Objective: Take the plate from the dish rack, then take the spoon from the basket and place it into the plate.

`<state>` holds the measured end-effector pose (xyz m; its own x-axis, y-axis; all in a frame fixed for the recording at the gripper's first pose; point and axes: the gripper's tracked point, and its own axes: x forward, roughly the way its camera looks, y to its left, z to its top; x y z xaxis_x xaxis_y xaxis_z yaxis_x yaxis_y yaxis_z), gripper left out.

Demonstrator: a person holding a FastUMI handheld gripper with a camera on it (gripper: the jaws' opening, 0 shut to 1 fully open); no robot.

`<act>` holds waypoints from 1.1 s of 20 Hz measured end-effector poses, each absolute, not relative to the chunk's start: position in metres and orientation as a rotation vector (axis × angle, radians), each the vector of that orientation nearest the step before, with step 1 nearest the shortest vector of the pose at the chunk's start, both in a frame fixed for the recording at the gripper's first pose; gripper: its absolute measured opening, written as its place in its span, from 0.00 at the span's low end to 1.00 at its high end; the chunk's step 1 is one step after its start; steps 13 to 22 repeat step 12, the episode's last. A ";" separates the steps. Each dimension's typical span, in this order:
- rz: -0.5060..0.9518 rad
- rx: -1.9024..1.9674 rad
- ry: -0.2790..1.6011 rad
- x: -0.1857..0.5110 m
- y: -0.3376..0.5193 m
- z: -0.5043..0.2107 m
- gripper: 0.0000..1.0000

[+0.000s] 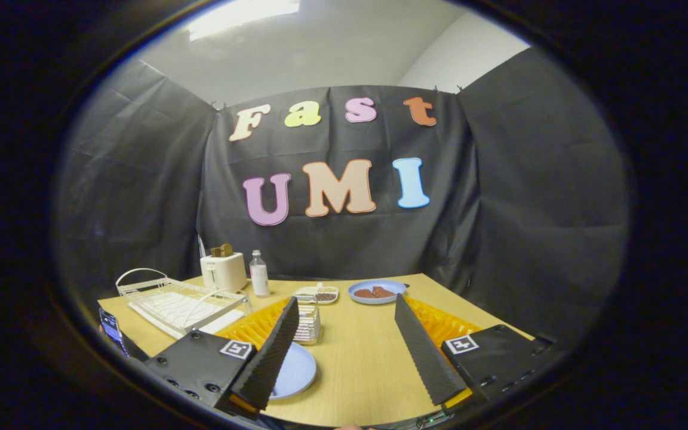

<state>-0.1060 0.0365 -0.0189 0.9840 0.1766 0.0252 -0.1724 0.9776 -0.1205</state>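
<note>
A pale blue plate (pixel 297 371) lies flat on the wooden table (pixel 356 358), partly hidden behind my left finger (pixel 272 352). A small wire basket (pixel 309 322) stands just beyond that plate, close to the left fingertip; I cannot make out what is in it. The white dish rack (pixel 177 301) sits further left and holds no plate that I can see. My gripper (pixel 347 304) hovers above the table, open, with only bare tabletop between its fingers.
At the back of the table stand a white toaster (pixel 223 270), a small bottle (pixel 258 273), a shallow dish (pixel 318 293) and a blue plate with brown food (pixel 376 291). Black cloth walls close the booth behind.
</note>
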 end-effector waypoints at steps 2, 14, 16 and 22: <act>0.200 -0.101 -0.043 -0.114 0.047 -0.012 1.00; 0.186 -0.096 -0.074 -0.132 0.045 0.006 1.00; 0.186 -0.096 -0.074 -0.132 0.045 0.006 1.00; 0.186 -0.096 -0.074 -0.132 0.045 0.006 1.00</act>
